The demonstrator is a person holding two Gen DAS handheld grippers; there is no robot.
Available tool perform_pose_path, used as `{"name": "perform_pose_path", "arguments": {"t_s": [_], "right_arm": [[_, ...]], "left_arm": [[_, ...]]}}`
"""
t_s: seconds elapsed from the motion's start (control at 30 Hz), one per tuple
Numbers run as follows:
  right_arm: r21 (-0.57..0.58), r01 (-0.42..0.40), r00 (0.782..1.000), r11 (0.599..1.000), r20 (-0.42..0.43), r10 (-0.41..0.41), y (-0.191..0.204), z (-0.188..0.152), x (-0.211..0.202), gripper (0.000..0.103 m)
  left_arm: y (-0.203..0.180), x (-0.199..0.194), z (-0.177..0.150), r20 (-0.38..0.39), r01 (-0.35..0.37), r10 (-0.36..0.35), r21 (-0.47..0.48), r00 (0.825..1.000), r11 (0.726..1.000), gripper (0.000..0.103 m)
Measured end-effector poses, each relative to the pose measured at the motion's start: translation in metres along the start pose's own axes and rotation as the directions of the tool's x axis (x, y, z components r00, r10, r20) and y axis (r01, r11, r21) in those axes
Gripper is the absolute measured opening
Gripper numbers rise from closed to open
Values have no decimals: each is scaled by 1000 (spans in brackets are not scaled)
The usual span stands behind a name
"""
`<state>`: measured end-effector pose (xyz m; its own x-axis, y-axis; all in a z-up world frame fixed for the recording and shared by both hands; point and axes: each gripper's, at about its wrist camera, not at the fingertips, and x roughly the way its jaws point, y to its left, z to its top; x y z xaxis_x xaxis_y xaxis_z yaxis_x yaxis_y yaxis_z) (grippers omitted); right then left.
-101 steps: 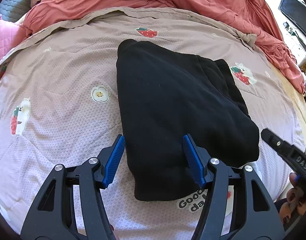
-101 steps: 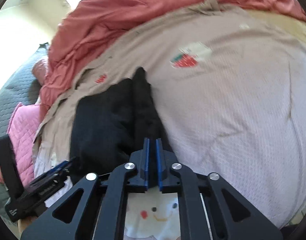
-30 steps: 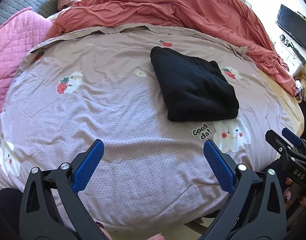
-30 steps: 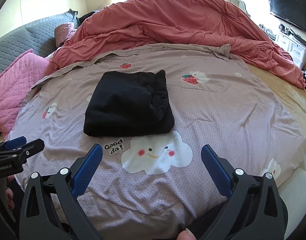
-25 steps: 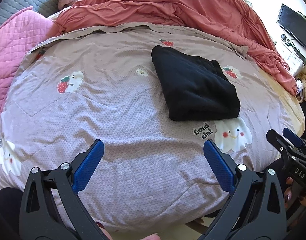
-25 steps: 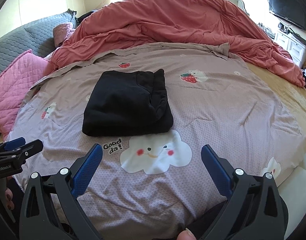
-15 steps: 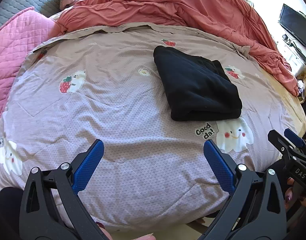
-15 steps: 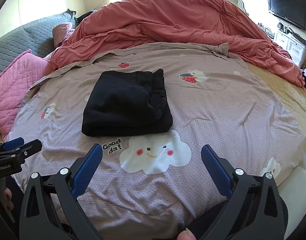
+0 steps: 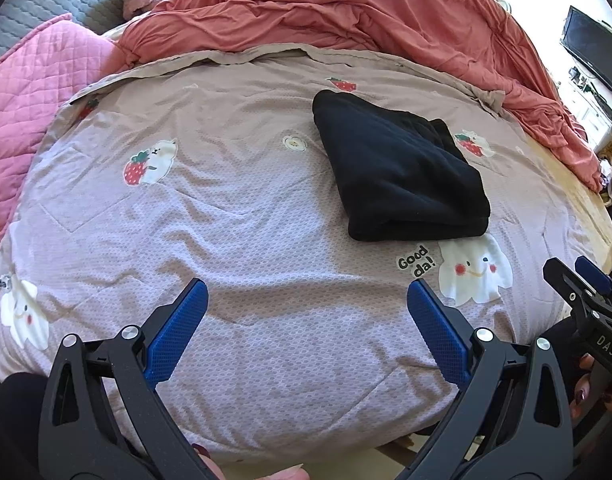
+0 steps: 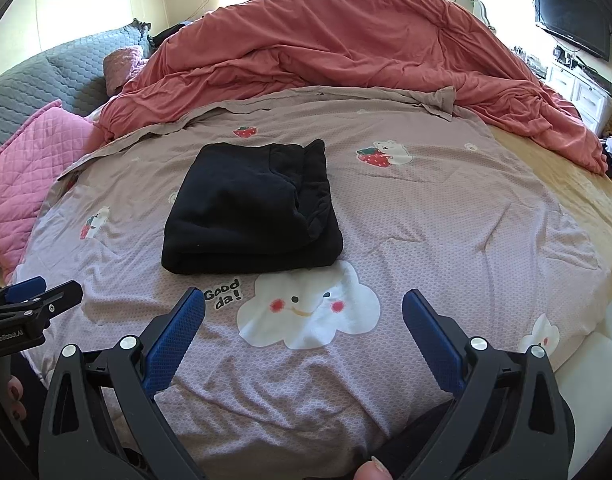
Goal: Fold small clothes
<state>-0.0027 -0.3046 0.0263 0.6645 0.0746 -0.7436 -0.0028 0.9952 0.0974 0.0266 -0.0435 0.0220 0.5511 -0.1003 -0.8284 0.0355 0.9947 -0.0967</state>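
left wrist view: left gripper, black-framed with blue textured pads, hovers with its fingers spread wide and empty above a mauve quilted bedspread printed with strawberries and smiling clouds. folded black knit garment lies flat on that bedspread ahead of the fingers and off to their right, well apart from both pads, its thick folded edge facing the tool. a printed "good da!" caption sits just beyond the right pad. crumpled coral-red duvet is heaped far ahead; a pink quilted pillow lies far left. the second tool's tip shows at the right edge.

right wrist view: right gripper, same build, is likewise parted wide, gripping nothing. the garment rests ahead and slightly left of the fingers, not touching them, with a white cloud face between the pads. a dark flat-screen television hangs far right.
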Motion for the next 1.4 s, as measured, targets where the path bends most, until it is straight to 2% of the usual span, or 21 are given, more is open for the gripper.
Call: {"name": "perform_pose_path", "arguments": {"t_s": [1.4], "right_arm": [[-2, 6, 1000, 1000, -1, -6, -3, 2, 0, 98]], "left_arm": [[-3, -3, 0, 1, -51, 51, 23, 999, 998, 94]]}}
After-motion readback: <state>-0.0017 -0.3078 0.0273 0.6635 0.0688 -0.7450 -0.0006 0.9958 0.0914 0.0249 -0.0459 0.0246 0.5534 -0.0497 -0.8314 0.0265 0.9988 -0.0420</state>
